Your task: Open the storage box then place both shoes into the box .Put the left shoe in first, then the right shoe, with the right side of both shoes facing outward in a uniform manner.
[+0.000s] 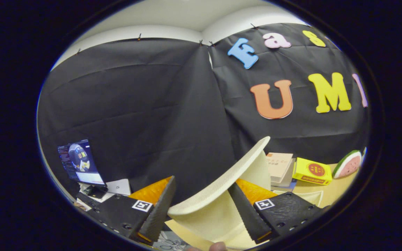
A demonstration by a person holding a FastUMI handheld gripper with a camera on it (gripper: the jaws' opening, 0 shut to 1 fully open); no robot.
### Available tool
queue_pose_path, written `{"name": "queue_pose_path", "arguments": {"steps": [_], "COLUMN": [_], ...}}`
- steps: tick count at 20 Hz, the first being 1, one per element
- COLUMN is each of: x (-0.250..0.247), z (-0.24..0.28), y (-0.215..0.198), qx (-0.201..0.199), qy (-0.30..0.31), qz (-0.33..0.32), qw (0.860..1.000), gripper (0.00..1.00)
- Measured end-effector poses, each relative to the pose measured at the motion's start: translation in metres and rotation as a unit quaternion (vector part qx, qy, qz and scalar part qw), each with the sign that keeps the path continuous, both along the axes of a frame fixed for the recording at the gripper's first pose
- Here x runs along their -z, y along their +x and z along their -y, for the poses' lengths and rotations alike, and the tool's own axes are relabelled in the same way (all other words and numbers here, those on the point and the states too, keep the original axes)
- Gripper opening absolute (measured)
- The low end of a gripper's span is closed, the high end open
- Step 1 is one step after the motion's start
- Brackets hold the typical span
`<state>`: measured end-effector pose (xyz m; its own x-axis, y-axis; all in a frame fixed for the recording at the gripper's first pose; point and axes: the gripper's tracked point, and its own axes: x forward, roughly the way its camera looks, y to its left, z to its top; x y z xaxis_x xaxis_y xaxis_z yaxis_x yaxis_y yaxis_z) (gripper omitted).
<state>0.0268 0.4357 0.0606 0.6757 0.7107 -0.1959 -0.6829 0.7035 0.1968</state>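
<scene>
A cream-white shoe [218, 188] sits between my fingers, lifted off the table and tilted, its pale textured sole edge rising up and to the right against the black cloth. My gripper [204, 216] is shut on it, with one finger [159, 212] pressed on the sole side and the other finger [248, 212] lying across the upper. Whether it is the left or the right shoe I cannot tell. A person's fingertip [218, 246] touches the shoe from below.
Beyond the right finger, a wooden table [337, 191] carries a stack of books [279, 165], a yellow box [312, 171] and a watermelon-slice toy [349, 164]. Past the left finger stand a lit monitor [80, 162] and a white sheet of paper [119, 186].
</scene>
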Motion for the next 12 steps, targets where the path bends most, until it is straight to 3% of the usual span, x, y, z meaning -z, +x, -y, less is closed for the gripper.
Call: {"name": "queue_pose_path", "arguments": {"steps": [5,9,12], "x": [0.013,0.015,0.021], "z": [-0.025,-0.009,0.031], "y": [-0.014,-0.011,-0.001], "qx": [-0.017,0.002,0.038], "qy": [-0.023,-0.028,-0.041], "qz": [0.005,0.014,0.029], "qw": [1.0,1.0,0.998], "gripper": [0.98,0.95,0.96]}}
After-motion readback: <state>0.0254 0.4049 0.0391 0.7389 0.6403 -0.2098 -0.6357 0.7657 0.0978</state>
